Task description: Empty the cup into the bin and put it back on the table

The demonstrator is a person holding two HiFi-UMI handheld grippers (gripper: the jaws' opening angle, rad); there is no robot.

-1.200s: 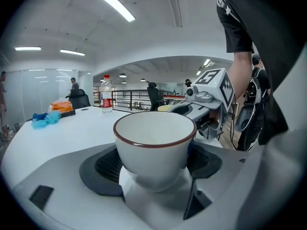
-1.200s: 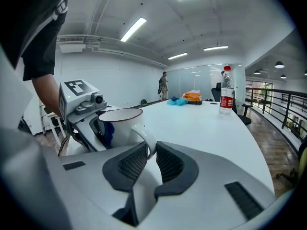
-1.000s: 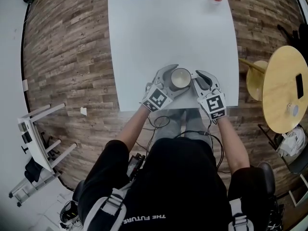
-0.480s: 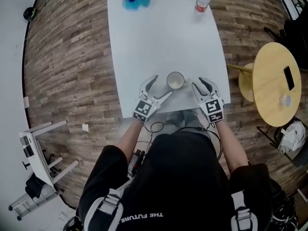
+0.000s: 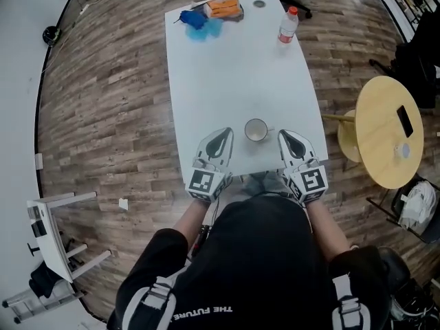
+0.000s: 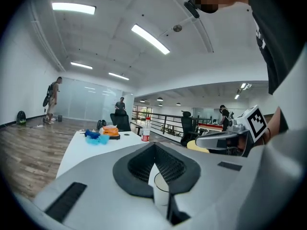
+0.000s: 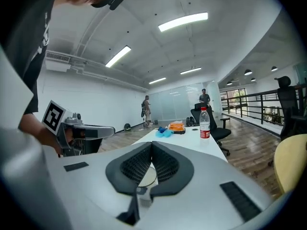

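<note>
The cup stands on the table just ahead between the left gripper and right gripper, whose jaws are pressed together empty, so the task looks done.

From above I see the cup standing upright on the white counter, close to its near edge and roughly midway along it. My left hand-held gripper sits just to its left and my right hand-held gripper just to its right. Neither touches it, and each has its jaws drawn together. A red-capped bottle stands by the far right corner. A blue heap and an orange object sit near the far left corner.
</note>
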